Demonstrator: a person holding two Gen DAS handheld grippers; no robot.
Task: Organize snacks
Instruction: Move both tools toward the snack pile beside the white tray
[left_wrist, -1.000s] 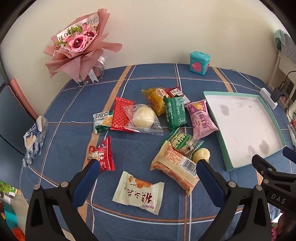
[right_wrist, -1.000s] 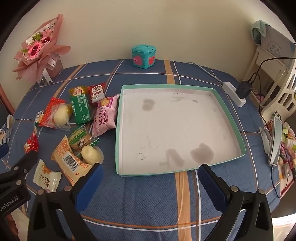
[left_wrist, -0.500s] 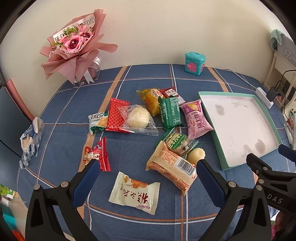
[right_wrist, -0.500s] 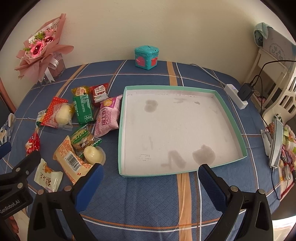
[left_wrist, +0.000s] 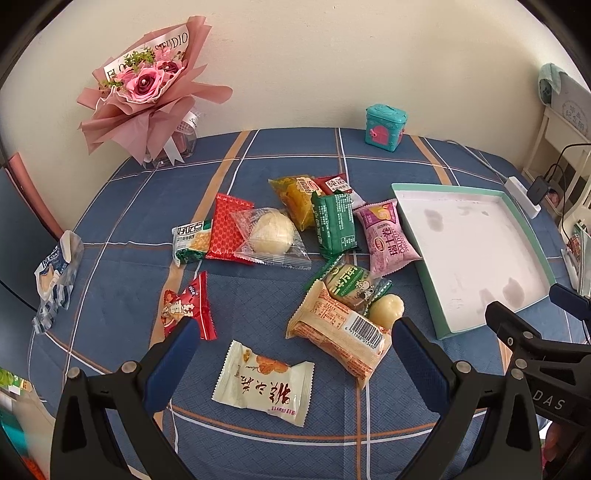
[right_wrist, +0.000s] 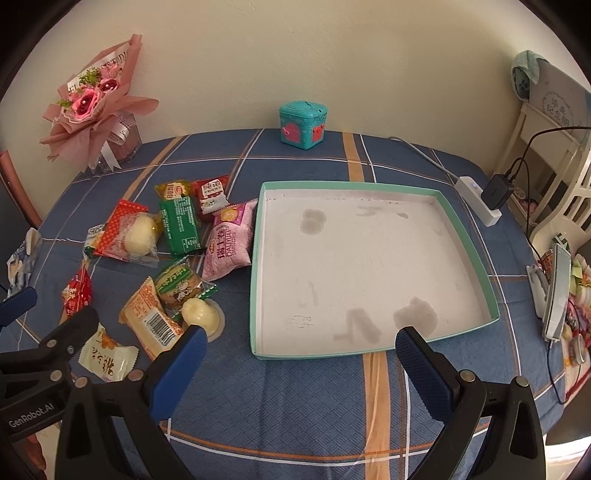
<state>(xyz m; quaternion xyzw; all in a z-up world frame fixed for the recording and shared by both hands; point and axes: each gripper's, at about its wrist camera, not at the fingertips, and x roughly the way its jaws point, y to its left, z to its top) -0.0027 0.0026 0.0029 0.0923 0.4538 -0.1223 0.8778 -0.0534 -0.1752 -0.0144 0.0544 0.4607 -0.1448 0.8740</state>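
Several snack packets lie loose on the blue plaid tablecloth: a white packet (left_wrist: 264, 384), an orange barcode packet (left_wrist: 338, 332), a pink packet (left_wrist: 386, 236), a green packet (left_wrist: 334, 223) and a clear-wrapped bun (left_wrist: 271, 234). A teal-rimmed white tray (right_wrist: 255, 280) stands to their right and holds nothing. My left gripper (left_wrist: 291, 347) is open and empty, above the white packet. My right gripper (right_wrist: 301, 350) is open and empty, over the tray's front edge.
A pink flower bouquet (left_wrist: 147, 92) stands at the back left. A teal toy box (right_wrist: 303, 125) sits at the back. A power strip with a cable (right_wrist: 478, 201) and a rack of clutter (right_wrist: 554, 288) lie at the right. An opened wrapper (left_wrist: 55, 273) lies at the left edge.
Both grippers have drifted slightly forward and to the right over the table. Nothing was taken hold of and the jaws stay open.
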